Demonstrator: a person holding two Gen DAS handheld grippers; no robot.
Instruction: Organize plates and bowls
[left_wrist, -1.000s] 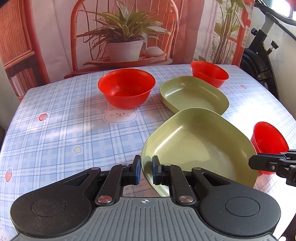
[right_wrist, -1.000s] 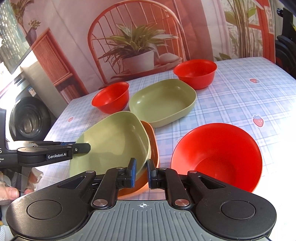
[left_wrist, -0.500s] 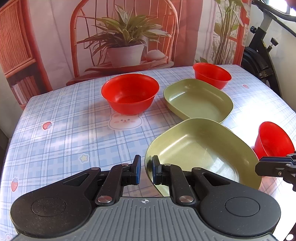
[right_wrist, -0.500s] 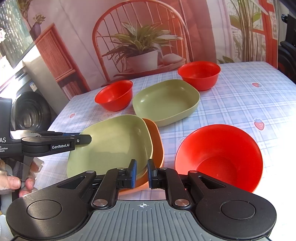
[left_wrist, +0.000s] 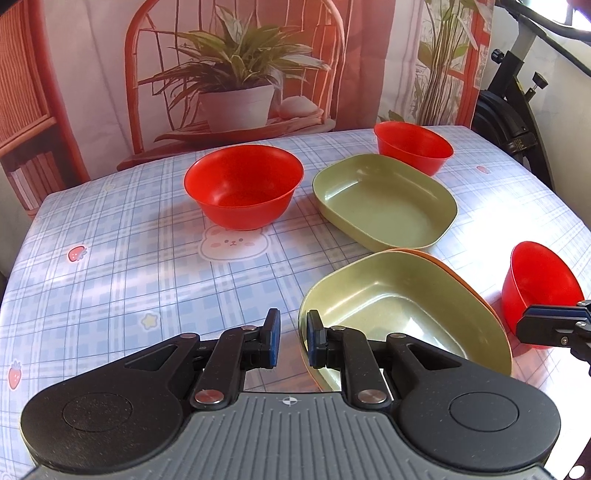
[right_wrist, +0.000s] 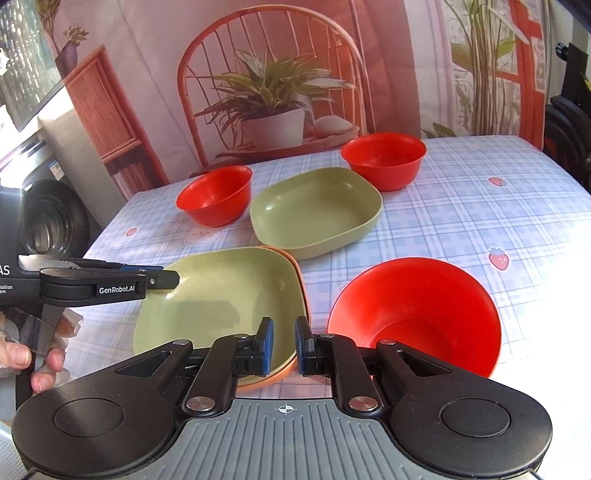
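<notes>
1. left wrist view: the left gripper sits nearest, its fingers released with a clear gap; the near rim of the green plate lies just beside the right-hand pad, and i cannot tell whether it touches.
2. that green plate rests nested in an orange plate, whose edge shows only along the far side, at about 1 o'clock from the gripper on the checked tablecloth.
3. right wrist view: the right gripper also has its fingers released, parted over the near corner of the same stacked pair, gripping nothing.
4. a red bowl stands at its 2 o'clock, just beside the stack.
5. at 12 o'clock, farther out, a second green plate lies alone.
6. beyond it, one red bowl stands at 11 o'clock and another at 1 o'clock, near the backdrop showing a potted plant.
</notes>
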